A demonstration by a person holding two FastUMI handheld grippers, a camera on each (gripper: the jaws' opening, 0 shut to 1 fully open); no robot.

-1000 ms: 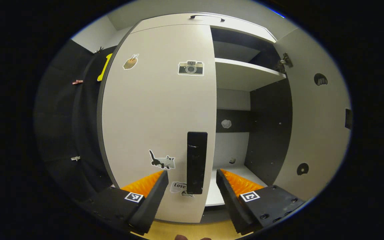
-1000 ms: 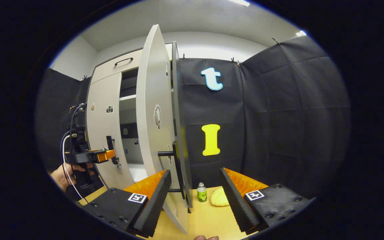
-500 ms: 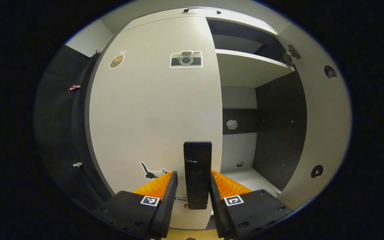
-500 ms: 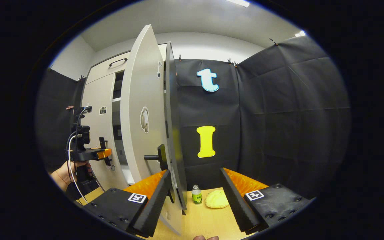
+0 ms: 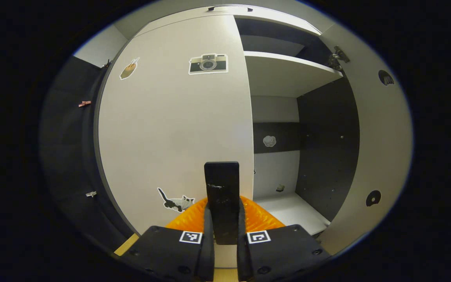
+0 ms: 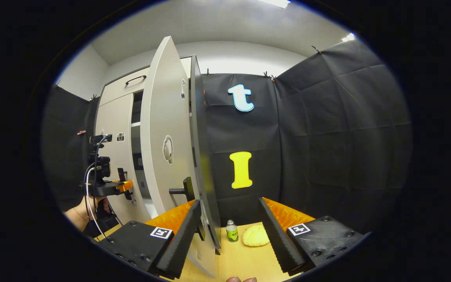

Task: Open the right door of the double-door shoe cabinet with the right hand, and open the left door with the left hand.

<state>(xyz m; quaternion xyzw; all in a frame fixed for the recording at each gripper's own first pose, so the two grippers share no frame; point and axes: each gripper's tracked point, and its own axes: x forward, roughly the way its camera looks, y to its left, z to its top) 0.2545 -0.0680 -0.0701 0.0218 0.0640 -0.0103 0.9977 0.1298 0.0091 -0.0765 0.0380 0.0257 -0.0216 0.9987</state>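
The white shoe cabinet's left door (image 5: 170,125) is closed and carries several stickers. Its black vertical handle (image 5: 221,180) stands between the fingers of my left gripper (image 5: 222,211), which is shut on it. The right door (image 5: 382,149) stands swung wide open, baring the shelf (image 5: 284,74) and dark inner wall. In the right gripper view that open right door (image 6: 163,129) is seen nearly edge-on, with its black handle (image 6: 184,190) just beyond my left fingertip. My right gripper (image 6: 229,235) is open and holds nothing. Farther left, a hand holds the left gripper (image 6: 110,187) at the left door (image 6: 118,164).
A small green-labelled bottle (image 6: 231,231) and a yellow lumpy thing (image 6: 256,235) sit on the wooden floor (image 6: 237,258) by the black cloth wall, right of the open door. A drawer with a black handle (image 6: 135,80) tops the cabinet.
My left gripper moved in to the left door's handle and closed on it. The right gripper stayed open, and the right door swung a little wider.
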